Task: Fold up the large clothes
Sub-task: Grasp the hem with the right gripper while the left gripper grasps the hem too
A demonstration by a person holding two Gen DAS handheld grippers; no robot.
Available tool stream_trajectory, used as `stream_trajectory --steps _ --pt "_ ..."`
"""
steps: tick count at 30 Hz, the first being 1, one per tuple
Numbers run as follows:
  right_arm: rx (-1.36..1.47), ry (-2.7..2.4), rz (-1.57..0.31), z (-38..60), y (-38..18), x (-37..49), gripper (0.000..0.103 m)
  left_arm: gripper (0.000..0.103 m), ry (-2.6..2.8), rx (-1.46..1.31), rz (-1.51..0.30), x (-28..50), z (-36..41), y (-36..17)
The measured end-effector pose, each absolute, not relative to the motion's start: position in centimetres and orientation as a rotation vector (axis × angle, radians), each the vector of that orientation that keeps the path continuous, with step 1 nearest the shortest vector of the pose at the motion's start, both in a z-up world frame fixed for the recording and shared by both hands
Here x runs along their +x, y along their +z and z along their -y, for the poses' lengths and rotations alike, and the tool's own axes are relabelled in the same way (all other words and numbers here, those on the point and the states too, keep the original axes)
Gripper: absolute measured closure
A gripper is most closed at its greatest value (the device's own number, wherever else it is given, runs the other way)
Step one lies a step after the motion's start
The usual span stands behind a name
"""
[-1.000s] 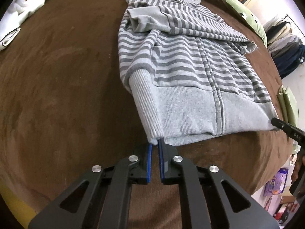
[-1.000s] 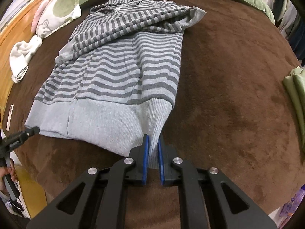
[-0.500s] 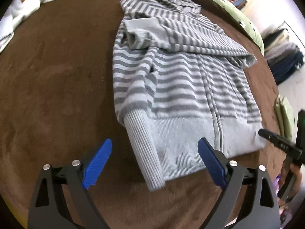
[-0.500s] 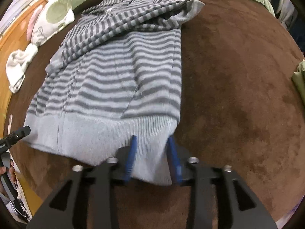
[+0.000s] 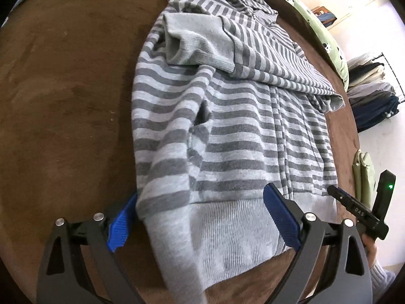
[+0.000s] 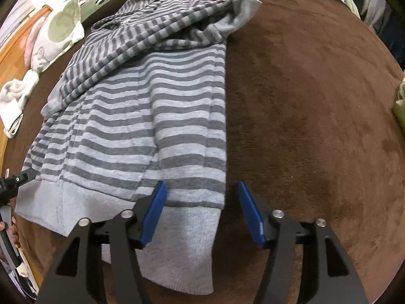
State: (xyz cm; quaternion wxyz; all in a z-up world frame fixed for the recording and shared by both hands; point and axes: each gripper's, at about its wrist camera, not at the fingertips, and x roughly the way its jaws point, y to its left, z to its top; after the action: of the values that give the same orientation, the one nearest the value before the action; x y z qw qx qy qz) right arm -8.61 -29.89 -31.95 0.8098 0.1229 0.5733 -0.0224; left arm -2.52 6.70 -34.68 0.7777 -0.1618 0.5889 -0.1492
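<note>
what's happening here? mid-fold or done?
A person with a handheld gripper in each hand is folding a grey striped hoodie on a brown blanket. Its sleeves are already folded across the chest. The left gripper is wide open over the hem's left corner; the right gripper has its jaws opening over the right corner, with the ribbed hem between them but not pinched. The bottom-up fold is not yet done.

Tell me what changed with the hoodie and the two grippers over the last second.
Both grippers let go of the hoodie. The left gripper, pinched shut at the hem corner before, now stands wide open over it. The right gripper, earlier clamped on the other corner, is opening, the hem lying loose between its fingers. The hoodie stays flat on the brown cover, sleeves still folded across.
</note>
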Motion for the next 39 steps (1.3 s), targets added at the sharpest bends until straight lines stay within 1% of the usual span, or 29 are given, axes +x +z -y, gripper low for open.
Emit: stream_trajectory --steps 2,5,7,15,19,23,25,27,28,29,30,32,33,34,35,36,37,39 --pt "0.25 -0.05 -1.229 30.0 -32.2 -8.5 0.033 0.008 -0.328 -0.376 -1.276 -2.3 -6.8 -35.0" --pt "0.285 -0.043 -1.244 30.4 -33.1 -8.1 0.027 0.007 -0.333 -0.405 -1.277 -1.9 -6.9 -35.5" --pt "0.258 -0.038 -1.247 30.0 -33.2 -7.9 0.025 0.007 -0.339 -0.385 -1.279 -1.8 -6.7 -35.7" --pt "0.191 -0.083 -1.218 29.3 -32.9 -8.3 0.027 0.007 -0.288 -0.163 -1.25 -3.0 -4.8 -35.0" --pt "0.23 -0.07 -1.22 29.6 -33.3 -8.3 0.024 0.007 -0.301 -0.21 -1.257 -3.5 -5.4 -35.5" --pt "0.225 -0.046 -1.213 29.0 -33.3 -8.3 0.024 0.007 -0.339 -0.305 -1.265 -2.9 -6.2 -35.5" --pt "0.219 -0.044 -1.211 28.7 -33.1 -8.1 0.031 0.007 -0.362 -0.337 -1.268 -2.6 -6.2 -35.5" --pt "0.214 -0.034 -1.21 28.4 -32.9 -8.1 0.038 0.009 -0.387 -0.329 -1.262 -2.6 -5.5 -35.2" --pt "0.208 -0.031 -1.211 28.2 -32.8 -8.1 0.041 0.014 -0.398 -0.327 -1.26 -2.6 -5.0 -35.1" --pt "0.202 -0.029 -1.212 28.0 -32.8 -8.1 0.043 0.016 -0.406 -0.323 -1.259 -2.6 -4.5 -35.0" --pt "0.2 -0.029 -1.221 27.9 -33.0 -7.9 0.043 0.017 -0.409 -0.312 -1.255 -2.6 -3.9 -34.8" --pt "0.208 -0.029 -1.23 28.2 -33.2 -7.9 0.045 0.025 -0.382 -0.28 -1.27 -2.5 -3.5 -35.1" --pt "0.195 -0.027 -1.231 28.1 -33.2 -7.8 0.05 0.027 -0.371 -0.278 -1.27 -2.4 -3.5 -35.3" --pt "0.181 -0.019 -1.229 27.9 -33.0 -7.6 0.061 0.031 -0.366 -0.283 -1.266 -2.3 -3.5 -35.3" --pt "0.18 0.003 -1.229 27.7 -32.8 -7.6 0.068 0.041 -0.36 -0.28 -1.264 -2.4 -3.6 -35.2" --pt "0.185 0.024 -1.229 27.6 -32.6 -7.5 0.08 0.05 -0.362 -0.271 -1.258 -2.6 -3.7 -35.0" --pt "0.188 0.041 -1.233 27.3 -32.5 -7.5 0.087 0.065 -0.366 -0.27 -1.252 -2.7 -4.0 -34.8" --pt "0.189 0.059 -1.231 27.0 -32.3 -7.3 0.089 0.068 -0.377 -0.281 -1.244 -2.7 -4.3 -34.3"
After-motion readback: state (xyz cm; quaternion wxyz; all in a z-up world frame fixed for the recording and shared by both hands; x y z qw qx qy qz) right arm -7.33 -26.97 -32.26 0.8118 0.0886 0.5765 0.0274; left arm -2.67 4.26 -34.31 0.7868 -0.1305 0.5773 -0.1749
